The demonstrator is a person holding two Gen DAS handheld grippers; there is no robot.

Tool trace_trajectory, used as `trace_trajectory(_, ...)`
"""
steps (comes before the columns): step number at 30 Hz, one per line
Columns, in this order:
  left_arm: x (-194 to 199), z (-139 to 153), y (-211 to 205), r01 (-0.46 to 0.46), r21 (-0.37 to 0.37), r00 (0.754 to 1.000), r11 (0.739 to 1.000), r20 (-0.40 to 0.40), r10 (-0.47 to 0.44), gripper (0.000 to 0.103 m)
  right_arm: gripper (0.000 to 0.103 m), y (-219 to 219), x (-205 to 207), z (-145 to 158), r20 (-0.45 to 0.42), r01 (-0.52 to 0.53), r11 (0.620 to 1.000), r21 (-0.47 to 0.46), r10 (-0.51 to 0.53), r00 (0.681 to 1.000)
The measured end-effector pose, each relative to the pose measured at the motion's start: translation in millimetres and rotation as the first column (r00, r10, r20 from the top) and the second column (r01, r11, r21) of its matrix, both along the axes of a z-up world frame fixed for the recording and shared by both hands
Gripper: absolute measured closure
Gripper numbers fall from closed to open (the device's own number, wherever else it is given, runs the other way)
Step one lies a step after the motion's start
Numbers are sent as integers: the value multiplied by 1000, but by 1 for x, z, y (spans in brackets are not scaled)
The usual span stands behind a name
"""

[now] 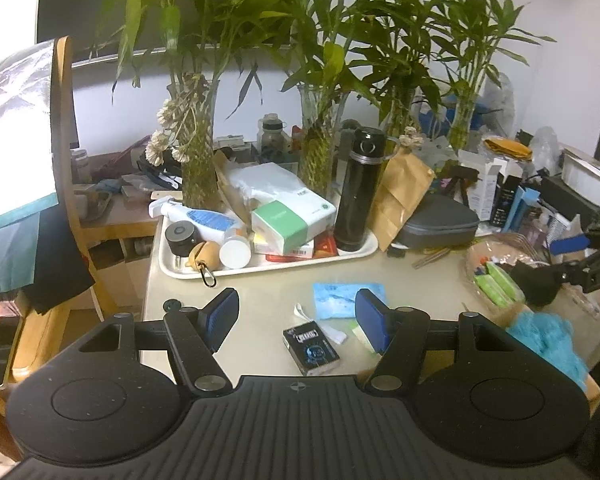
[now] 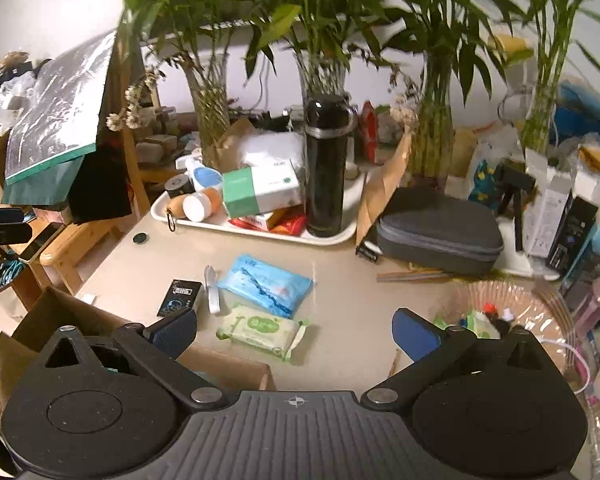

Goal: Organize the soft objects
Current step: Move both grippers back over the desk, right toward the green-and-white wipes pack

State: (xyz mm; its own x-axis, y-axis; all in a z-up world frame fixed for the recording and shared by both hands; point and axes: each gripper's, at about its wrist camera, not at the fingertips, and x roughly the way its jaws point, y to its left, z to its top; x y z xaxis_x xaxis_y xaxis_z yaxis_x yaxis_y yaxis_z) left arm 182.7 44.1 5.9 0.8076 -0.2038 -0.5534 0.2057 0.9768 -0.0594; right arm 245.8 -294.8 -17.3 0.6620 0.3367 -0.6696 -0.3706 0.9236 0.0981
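Note:
A blue tissue packet [image 2: 266,284] and a green wet-wipes pack [image 2: 260,330] lie flat on the beige table [image 2: 340,264]. My right gripper [image 2: 296,334] hovers open just above the green pack, which lies between its blue pads. In the left wrist view my left gripper [image 1: 296,322] is open over the blue packet [image 1: 340,300], with nothing held. A fluffy blue soft thing [image 1: 548,340] lies at the right, by a cardboard box [image 2: 100,320]. The right gripper [image 1: 580,252] and a gloved hand [image 1: 536,284] show at the right edge.
A small black box [image 2: 180,298] and a white strip [image 2: 212,292] lie beside the packets. A glass bowl [image 2: 540,304] holding green packs stands right. Behind are a white tray [image 2: 260,228] with a black flask [image 2: 324,168], a grey case [image 2: 436,232], plant vases and clutter. A wooden chair [image 1: 60,160] stands left.

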Motion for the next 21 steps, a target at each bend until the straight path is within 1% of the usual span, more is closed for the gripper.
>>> trace_trajectory(7, 31, -5, 4, -23, -9, 1000, 1000, -21, 23, 39, 0, -3, 21, -1, -42, -23, 999, 28, 24, 999)
trace_trajectory(12, 56, -23, 1, -17, 37, 999, 999, -40, 19, 39, 0, 3, 34, -7, -54, -55, 998, -8, 55, 997)
trace_trajectory(13, 58, -27, 2, -8, 36, 999, 999, -48, 10, 39, 0, 3, 39, -10, -56, -55, 998, -9, 54, 997)
trace_trajectory(15, 61, -33, 9, 11, 3, 998, 1000, -65, -11, 39, 0, 2, 46, -16, -60, -55, 998, -11, 54, 997)
trace_trajectory(17, 63, -37, 16, 3, -30, 997, 1000, -81, -5, 39, 0, 0, 56, -24, -63, -60, 998, -8, 59, 996)
trace_trajectory(19, 65, -40, 19, -5, -37, 996, 999, -85, 2, 39, 0, -2, 67, -31, -68, -67, 998, 1, 67, 995)
trace_trajectory(21, 66, -43, 20, -20, -26, 996, 999, -87, 18, 39, 0, -3, 77, -39, -75, -76, 997, 0, 76, 994)
